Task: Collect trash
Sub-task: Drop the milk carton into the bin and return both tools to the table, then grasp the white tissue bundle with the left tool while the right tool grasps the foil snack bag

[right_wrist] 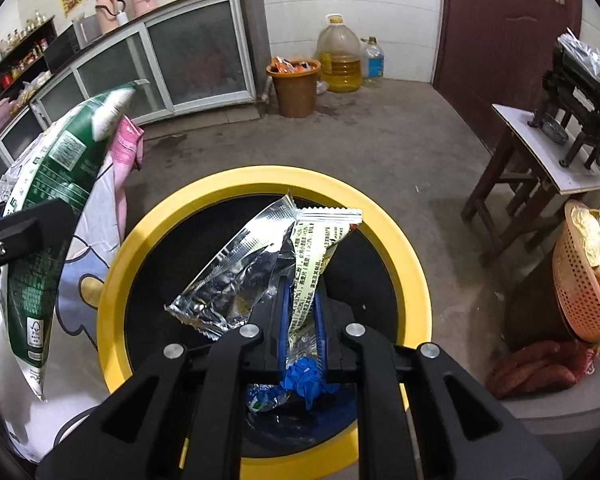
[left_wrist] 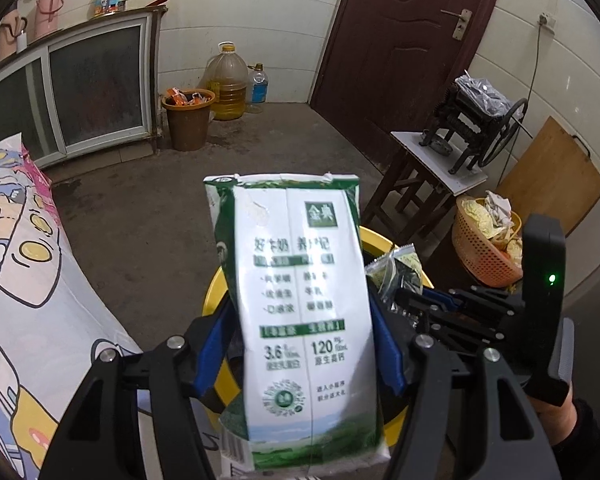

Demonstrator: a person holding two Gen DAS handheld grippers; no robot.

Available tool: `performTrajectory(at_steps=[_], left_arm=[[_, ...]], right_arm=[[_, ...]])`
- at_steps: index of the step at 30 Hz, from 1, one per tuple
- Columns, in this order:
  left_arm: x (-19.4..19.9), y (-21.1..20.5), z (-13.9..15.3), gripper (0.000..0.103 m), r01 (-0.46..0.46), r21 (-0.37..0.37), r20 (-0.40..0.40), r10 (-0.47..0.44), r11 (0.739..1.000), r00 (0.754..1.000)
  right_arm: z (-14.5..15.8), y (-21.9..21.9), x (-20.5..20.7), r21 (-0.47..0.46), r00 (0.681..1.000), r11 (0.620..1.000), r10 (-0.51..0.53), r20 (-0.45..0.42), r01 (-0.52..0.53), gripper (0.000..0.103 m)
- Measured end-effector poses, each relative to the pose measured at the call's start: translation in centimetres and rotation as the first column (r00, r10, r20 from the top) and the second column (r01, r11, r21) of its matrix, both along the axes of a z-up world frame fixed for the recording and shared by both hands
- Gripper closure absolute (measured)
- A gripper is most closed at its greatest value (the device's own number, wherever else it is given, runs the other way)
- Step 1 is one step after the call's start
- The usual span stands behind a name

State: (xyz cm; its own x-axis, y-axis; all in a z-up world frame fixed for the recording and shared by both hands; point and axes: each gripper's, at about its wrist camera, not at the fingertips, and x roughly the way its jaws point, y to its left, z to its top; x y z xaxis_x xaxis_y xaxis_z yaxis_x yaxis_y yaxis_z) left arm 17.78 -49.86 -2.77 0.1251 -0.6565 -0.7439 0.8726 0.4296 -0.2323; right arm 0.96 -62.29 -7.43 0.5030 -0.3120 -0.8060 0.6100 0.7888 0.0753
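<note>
both grippers are over the yellow bin [right_wrist: 260,178] now. left gripper [left_wrist: 300,344] has its blue fingers clamped on a green-and-white milk carton [left_wrist: 300,300], held upright above the bin's near rim. right gripper [right_wrist: 300,308] is pinched tight on a foil wrapper [right_wrist: 256,272] right over the opening. my worry: the carton sits near the edge, so letting go here could tip it outside
</note>
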Motion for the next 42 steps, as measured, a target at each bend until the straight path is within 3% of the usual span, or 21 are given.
performTrajectory(at_steps=[2,5,12,19,23,28,31,34,35,39,42], left_arm=[[0.1,0.1,0.3,0.023,-0.013,-0.01,0.004,0.013,1.0,1.0],[0.1,0.5,0.7,0.016,-0.03,-0.022,0.012,0.031,0.999,0.999],[1.2,3.9,1.6,0.015,-0.081,-0.047,0.004,0.081,0.996,0.997],[4.4,13.3,2.8,0.014,-0.238,-0.06,0.04,0.241,0.969,0.97],[6.3,21.4,4.0,0.012,-0.375,-0.085,0.065,0.381,0.923,0.922],[7.8,30.6,4.2,0.009,-0.527,-0.081,0.116,0.533,0.846,0.838],[9.0,35.2,3.7,0.008,-0.601,-0.076,0.108,0.606,0.795,0.788],[9.8,38.4,3.1,0.008,-0.643,-0.071,0.109,0.647,0.763,0.755],[10.0,39.0,2.9,0.008,-0.636,-0.072,0.112,0.64,0.769,0.76],[11.2,40.2,2.6,0.008,-0.496,-0.062,0.167,0.499,0.866,0.85],[12.2,40.6,2.1,0.008,-0.397,-0.035,0.21,0.395,0.917,0.894]], right_arm=[[0.0,-0.2,-0.2,-0.003,1.0,1.0,-0.012,-0.009,0.012,0.081],[0.4,-0.3,-0.8,0.009,0.999,0.999,-0.035,0.011,0.035,0.058],[1.7,0.0,-1.8,0.009,0.998,0.999,-0.049,0.042,0.049,0.058],[3.1,1.5,-0.3,0.004,0.996,1.0,0.013,0.083,-0.013,0.056],[4.0,3.9,2.5,-0.009,0.988,0.995,0.101,0.116,-0.101,0.052],[5.7,8.9,8.2,-0.019,0.945,0.96,0.278,0.174,-0.279,0.047],[6.9,12.7,12.3,-0.026,0.891,0.914,0.401,0.213,-0.405,0.036],[7.9,16.9,16.8,-0.022,0.823,0.851,0.513,0.243,-0.524,0.026],[8.2,17.9,18.0,-0.025,0.805,0.834,0.54,0.244,-0.552,0.024],[9.1,22.9,24.3,-0.025,0.714,0.74,0.657,0.24,-0.672,0.018],[9.5,25.5,28.2,-0.008,0.668,0.69,0.703,0.244,-0.723,0.018]])
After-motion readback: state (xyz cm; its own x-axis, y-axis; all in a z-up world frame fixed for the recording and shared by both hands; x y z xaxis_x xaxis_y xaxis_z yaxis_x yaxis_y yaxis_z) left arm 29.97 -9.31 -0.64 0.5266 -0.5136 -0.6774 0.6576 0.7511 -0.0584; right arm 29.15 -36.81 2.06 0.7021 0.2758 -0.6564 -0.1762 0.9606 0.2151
